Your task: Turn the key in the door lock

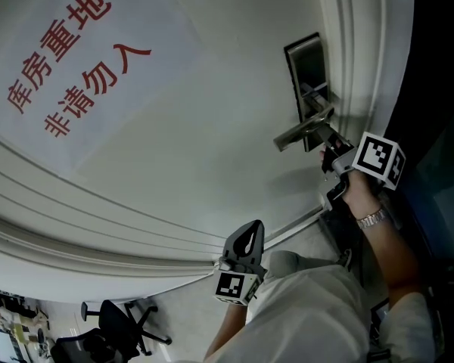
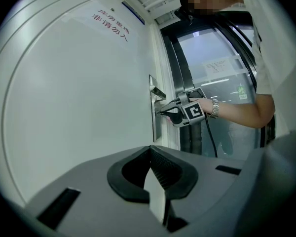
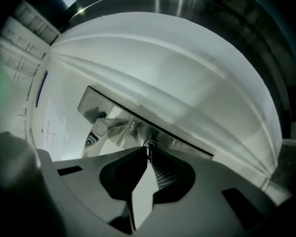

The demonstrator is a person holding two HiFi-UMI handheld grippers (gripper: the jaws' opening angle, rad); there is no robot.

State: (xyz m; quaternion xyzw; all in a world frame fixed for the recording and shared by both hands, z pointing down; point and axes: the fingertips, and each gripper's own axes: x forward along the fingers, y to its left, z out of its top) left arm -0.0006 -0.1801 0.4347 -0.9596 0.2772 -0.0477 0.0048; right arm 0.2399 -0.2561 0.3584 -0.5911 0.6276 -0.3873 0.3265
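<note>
Two grippers, one job: right gripper point(image 3: 149, 151) has its jaws nearly closed on the thin key point(image 3: 149, 145), seated in the lock plate point(image 3: 96, 107) under the handle point(image 1: 303, 132), gripped for torque. Left gripper point(image 2: 150, 151) hangs off the door point(image 1: 181, 150), jaws together, empty.

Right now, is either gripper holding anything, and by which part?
The right gripper pinches the key by its exposed end, at the lock plate. The left gripper holds nothing.
</note>
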